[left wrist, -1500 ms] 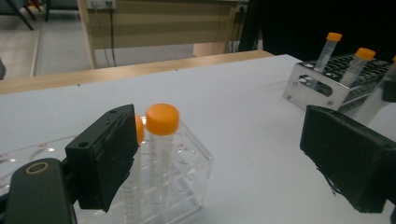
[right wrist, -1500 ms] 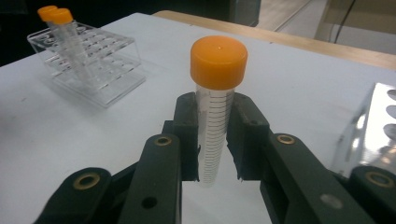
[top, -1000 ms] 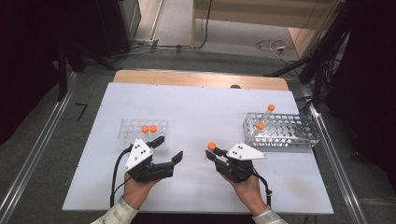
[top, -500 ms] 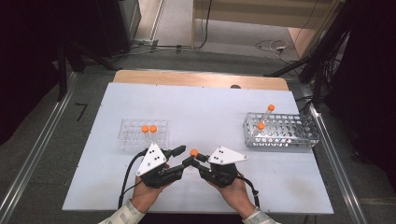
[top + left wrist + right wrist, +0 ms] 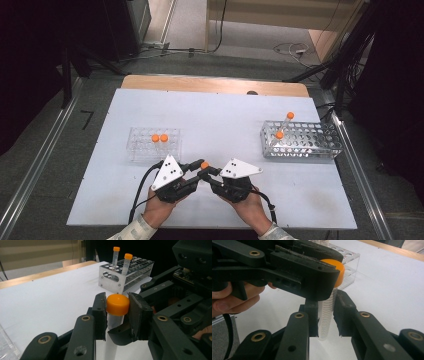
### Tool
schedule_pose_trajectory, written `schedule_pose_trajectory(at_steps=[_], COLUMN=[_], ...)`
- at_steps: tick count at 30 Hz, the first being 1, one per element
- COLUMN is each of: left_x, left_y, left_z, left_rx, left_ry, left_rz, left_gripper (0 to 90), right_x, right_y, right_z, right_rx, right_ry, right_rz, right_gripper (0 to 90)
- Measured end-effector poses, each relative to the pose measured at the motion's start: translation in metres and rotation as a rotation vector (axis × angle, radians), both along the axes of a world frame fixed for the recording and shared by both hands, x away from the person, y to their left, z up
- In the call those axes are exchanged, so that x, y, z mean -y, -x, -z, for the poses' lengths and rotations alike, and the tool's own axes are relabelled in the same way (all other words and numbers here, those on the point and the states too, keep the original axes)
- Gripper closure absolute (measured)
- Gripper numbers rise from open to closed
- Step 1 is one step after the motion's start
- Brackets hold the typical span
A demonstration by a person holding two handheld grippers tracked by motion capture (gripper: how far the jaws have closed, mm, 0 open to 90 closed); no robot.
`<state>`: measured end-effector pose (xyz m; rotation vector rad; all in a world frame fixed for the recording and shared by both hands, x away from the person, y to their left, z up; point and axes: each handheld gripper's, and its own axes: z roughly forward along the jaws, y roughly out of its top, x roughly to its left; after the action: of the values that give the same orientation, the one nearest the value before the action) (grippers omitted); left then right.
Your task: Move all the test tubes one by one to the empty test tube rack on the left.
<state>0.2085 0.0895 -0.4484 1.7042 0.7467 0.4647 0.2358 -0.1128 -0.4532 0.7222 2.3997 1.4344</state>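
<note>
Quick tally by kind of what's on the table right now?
Tubes with orange caps: 5, one held, two in the clear rack, two in the metal rack
Racks: 2, clear, metal
Total: 7

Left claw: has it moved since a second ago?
Yes. In the high view the left claw has swung right, away from the clear rack, and its jaws have just been closing onto the orange cap of the tube.

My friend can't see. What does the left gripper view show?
Two black tongs pinch the orange cap of a clear tube, which another gripper holds lower down. Behind, on the white table, a metal rack holds two more orange-capped tubes.
</note>
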Motion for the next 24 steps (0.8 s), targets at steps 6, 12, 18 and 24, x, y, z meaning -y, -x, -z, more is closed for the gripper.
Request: schedule_pose_trajectory(at_steps=[6, 12, 18, 24], left_x=[0.000, -0.001, -0.009, -0.020], left_y=[-0.001, -0.002, -0.003, -0.005], left_z=[0.001, 0.001, -0.001, -0.002], left_rx=[-0.002, -0.008, -0.008, -0.016], left_ry=[-0.004, -0.002, 0.007, 0.021], left_rz=[-0.005, -0.015, -0.041, -0.080], left_gripper=[69.7, 69.9, 69.9, 69.9], right_x=[0.000, -0.001, 0.001, 0.009], right_y=[-0.001, -0.002, -0.005, -0.011], right_z=[0.001, 0.003, 0.004, 0.007], right_rx=[-0.003, -0.010, -0.016, -0.034], right_ry=[0.002, 0.011, 0.015, 0.035], right_rz=[0.001, -0.016, -0.016, 0.037], right_gripper=[71.9, 60.1, 44.9, 33.8])
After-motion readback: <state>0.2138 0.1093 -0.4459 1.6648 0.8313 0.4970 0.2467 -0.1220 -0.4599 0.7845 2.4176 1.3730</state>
